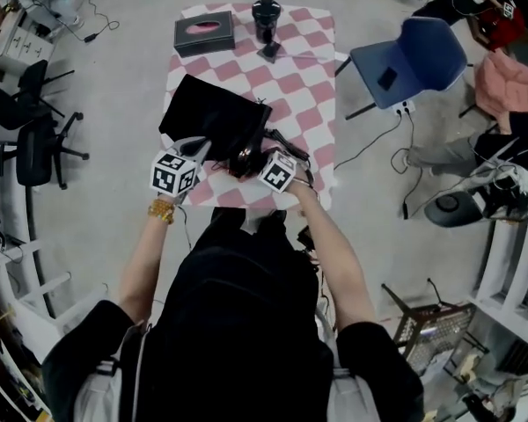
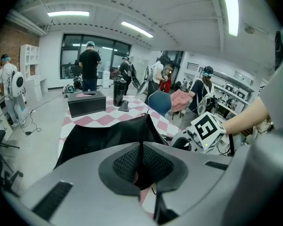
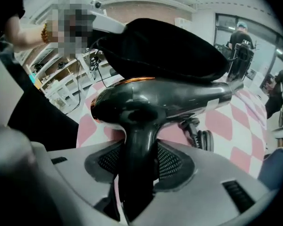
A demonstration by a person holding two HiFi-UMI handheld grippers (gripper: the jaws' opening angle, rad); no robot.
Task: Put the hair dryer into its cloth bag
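R gripper (image 3: 137, 173), lower centre of its view: clenched on handle of hair dryer (image 3: 165, 98). Dryer body mid-frame, just under edge of black cloth bag (image 3: 165, 46). L gripper (image 2: 141, 171): pinched shut on bag's rim, fabric betw. pads. Beyond: checked table (image 1: 312, 69), black box (image 1: 204, 33) at far end, upper centre.

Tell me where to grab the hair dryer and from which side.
Take the hair dryer by its handle, coming from the handle's free end on the person's side. The handle is the narrow, straight part that fits between the pads. The barrel is thick, rounded and glossy, and it stays free to enter the cloth bag. The right tongs grip it there now.
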